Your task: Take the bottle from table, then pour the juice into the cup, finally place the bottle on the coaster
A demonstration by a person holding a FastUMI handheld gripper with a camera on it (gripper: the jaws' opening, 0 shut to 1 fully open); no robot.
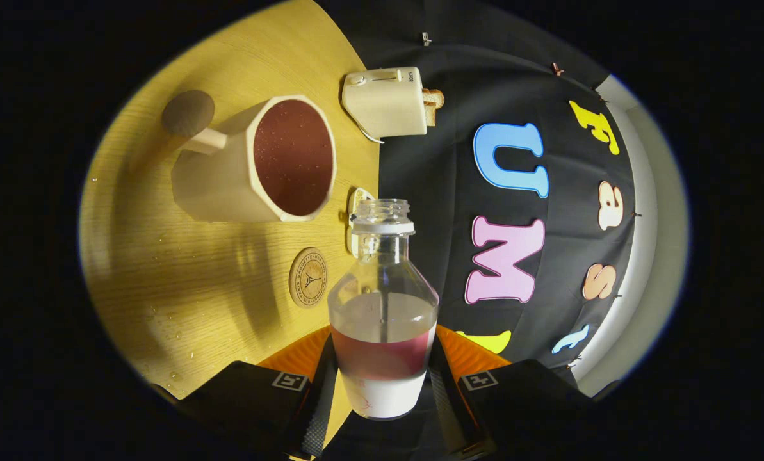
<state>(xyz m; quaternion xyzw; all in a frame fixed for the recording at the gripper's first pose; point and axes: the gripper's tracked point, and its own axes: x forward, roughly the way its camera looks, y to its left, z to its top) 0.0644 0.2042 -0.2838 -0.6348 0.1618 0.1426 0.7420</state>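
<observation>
The hand-held gripper (382,390) is clamped on the bottle (382,307), one finger pressing each side of its lower body. The bottle is uncapped and holds a band of red juice (382,358) low down (the upper part is clear). Beyond the fingers, on the wooden counter (183,301), the cup (257,163) is full of dark red juice, its round-ended handle pointing away from the bottle. The round coaster (308,277) lies bare on the counter between the cup and the bottle. A cream toaster (387,102) with bread in it sits past the cup at the counter's far edge.
</observation>
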